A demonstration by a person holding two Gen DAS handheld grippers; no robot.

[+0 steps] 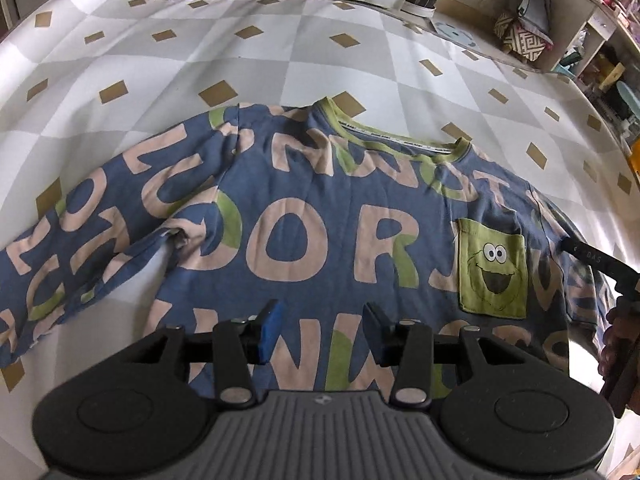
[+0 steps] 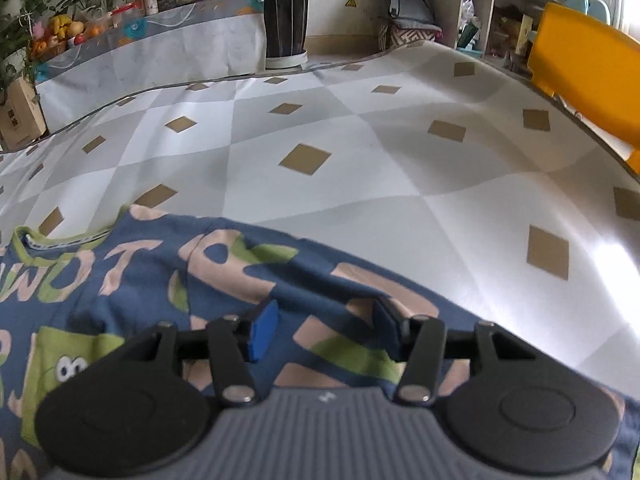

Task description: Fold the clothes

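Presently, item by item, fingers first.

Left gripper (image 1: 322, 334): fingers partly apart, nothing between the blue pads; they hover over the lower chest of the shirt, pads not seen pressing cloth.

Right gripper (image 2: 326, 330): fingers partly apart, a little wider than the left. They stand over the shirt's right-hand shoulder and sleeve, where a raised ridge of cloth runs between them; whether the pads touch it cannot be told. No grip is visible.

Shirt (image 1: 288, 240): blue long-sleeved top printed with large pink and green letters, lying face up and spread. Green collar (image 1: 394, 138) at 12 o'clock from the left fingers. Green pocket (image 1: 492, 268) with a cartoon face at 2 o'clock. One sleeve (image 1: 76, 240) trails out to 9 o'clock, slightly rumpled at the armpit.

Surface: a mat (image 1: 280, 60) of grey and white diamonds with tan squares, bare beyond the shirt toward 12 o'clock.

Surroundings: a dark planter (image 2: 285, 20) and an orange panel (image 2: 580, 80), both well apart from the shirt.

Step, as judged: garment laid out, no fold yet made; both hands are placing for a first pinch.

Next move, as judged: close each pair on an edge or shoulder seam, catching the cloth cleanly, then carry that side over toward the middle.
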